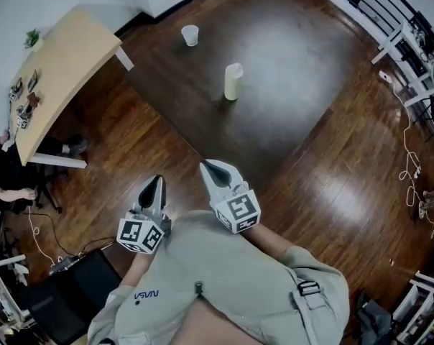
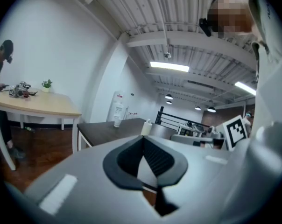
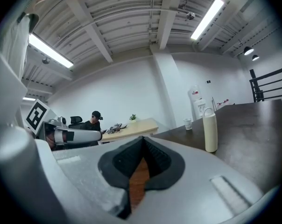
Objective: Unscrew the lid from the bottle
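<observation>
The tall cream bottle (image 1: 233, 82) stands upright on the dark table (image 1: 303, 63), its lid too small to make out. The left gripper (image 1: 157, 180) and right gripper (image 1: 207, 166), ribbed black jaws together, clench nothing.

Open tabletop (image 1: 303, 70) around bottle (image 1: 233, 82), cup (image 1: 190, 35)
</observation>
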